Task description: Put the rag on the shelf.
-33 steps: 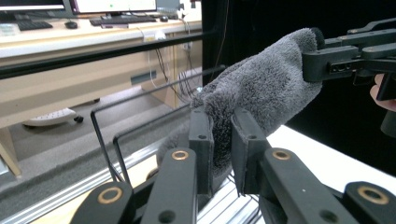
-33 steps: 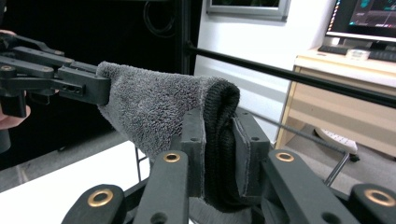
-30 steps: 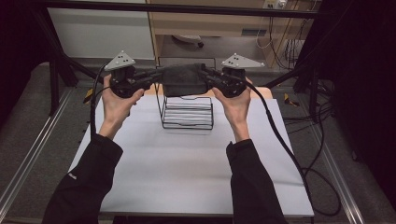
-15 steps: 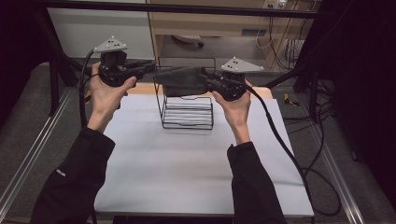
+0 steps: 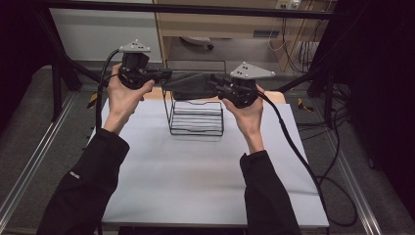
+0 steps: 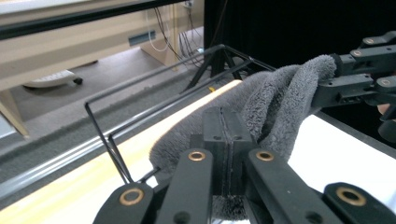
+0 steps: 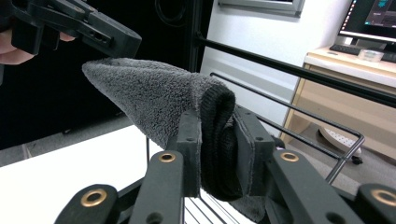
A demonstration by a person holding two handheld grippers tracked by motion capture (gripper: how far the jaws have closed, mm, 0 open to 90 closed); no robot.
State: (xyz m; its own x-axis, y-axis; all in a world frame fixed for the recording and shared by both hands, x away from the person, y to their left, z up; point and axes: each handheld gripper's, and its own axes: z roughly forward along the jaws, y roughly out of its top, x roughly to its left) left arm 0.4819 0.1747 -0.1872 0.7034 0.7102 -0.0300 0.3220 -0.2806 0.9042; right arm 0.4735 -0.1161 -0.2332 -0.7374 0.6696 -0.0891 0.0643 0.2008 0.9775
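A dark grey fluffy towel hangs in the air between my two grippers, above a black wire rack. My left gripper is shut on the towel's left end and my right gripper is shut on its right end. In the left gripper view the jaws pinch the towel, with the right gripper holding its far end. The right gripper view has folded towel clamped between my right gripper's jaws, and the left gripper holds the far tip.
The rack stands at the back middle of a white table; its wires lie just under the towel. A wooden strip edges the table's far side. Black frame bars cross behind. A cable trails right.
My left gripper has risen and then shifted right, closer to the right gripper. The towel now bunches shorter between them. The right gripper has barely moved.
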